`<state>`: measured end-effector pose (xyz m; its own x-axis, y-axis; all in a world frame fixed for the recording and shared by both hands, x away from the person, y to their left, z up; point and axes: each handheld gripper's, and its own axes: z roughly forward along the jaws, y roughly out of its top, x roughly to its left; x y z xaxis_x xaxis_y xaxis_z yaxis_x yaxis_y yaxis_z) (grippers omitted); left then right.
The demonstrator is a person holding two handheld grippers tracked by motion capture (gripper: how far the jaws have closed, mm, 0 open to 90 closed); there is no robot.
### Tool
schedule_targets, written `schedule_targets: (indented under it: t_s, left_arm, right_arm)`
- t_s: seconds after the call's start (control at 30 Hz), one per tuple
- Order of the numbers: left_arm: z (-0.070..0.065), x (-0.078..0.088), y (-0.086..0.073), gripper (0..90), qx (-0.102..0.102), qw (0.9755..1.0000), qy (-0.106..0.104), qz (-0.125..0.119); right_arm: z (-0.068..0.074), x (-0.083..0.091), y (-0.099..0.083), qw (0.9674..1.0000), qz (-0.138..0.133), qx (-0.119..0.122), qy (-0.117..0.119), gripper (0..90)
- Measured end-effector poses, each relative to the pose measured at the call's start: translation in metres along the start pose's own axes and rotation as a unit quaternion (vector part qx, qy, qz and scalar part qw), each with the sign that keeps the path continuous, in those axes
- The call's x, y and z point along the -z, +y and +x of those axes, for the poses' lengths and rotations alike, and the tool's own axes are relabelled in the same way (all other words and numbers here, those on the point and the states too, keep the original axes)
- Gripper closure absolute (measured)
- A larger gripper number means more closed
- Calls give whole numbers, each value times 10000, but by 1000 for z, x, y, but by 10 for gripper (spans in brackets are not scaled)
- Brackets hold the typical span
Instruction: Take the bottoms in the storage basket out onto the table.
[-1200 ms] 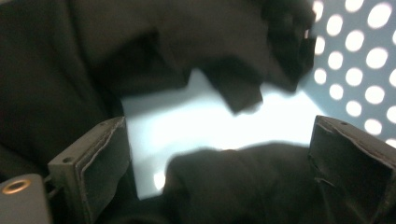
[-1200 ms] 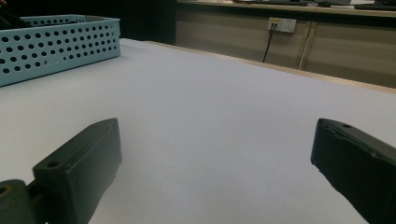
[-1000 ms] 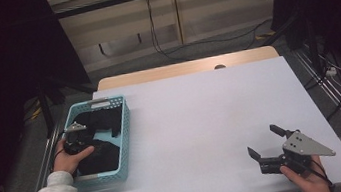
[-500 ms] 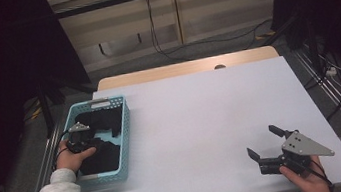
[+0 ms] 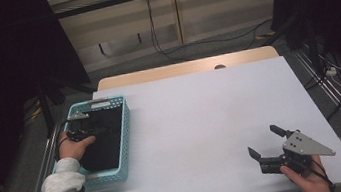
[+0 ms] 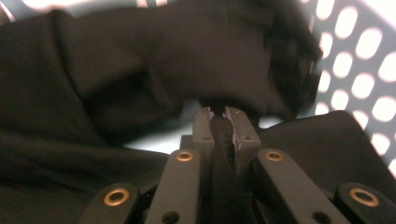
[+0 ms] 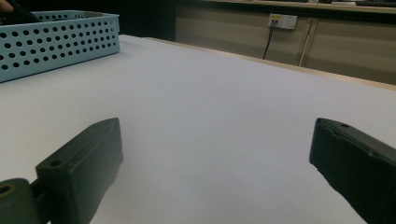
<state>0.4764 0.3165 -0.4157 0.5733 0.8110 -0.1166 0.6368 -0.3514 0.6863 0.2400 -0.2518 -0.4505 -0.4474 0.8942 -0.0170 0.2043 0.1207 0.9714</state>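
In the high view, the fingers of the left gripper (image 5: pixel 94 132) are lost against the black cloth (image 5: pixel 101 141) in the blue basket (image 5: pixel 124 133), so the grip cannot be made out there. In the left gripper view, the upper folds of the cloth (image 6: pixel 224 56) are blurred, and the basket wall (image 6: pixel 355 60) is cut off by the right edge. In the right gripper view, the right gripper (image 7: pixel 210 163) is cut off at the bottom and right edges, and the basket (image 7: pixel 56 42) by the left edge.
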Motion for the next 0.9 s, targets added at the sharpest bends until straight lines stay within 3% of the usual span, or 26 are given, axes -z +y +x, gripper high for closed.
schedule_targets:
  t_s: [0.13,0.23,0.3,0.4,0.57,0.8,0.9]
  left_arm:
    - [3,6,21,842,90,9991,143,-379]
    - [3,8,36,842,-26,9981,346,-504]
    - [4,5,42,842,53,9980,288,-562]
    - [4,-4,40,842,19,9985,308,-454]
    - [9,-15,29,840,256,9984,336,-387]
    - [12,-16,23,818,262,9986,290,-356]
    - [12,-14,23,761,292,9986,309,-321]
  right_arm:
    - [-2,-1,-1,10000,22,-30,-7,16]
    - [-2,-1,-1,10000,42,-29,2,16]
    - [-1,-2,-1,10000,40,-25,8,16]
    - [-1,-2,-1,10000,61,-3,30,16]
    - [-1,-1,-2,10000,83,-17,13,16]
    - [0,-2,-3,9999,130,28,53,16]
    - [1,-3,-2,9999,134,40,85,16]
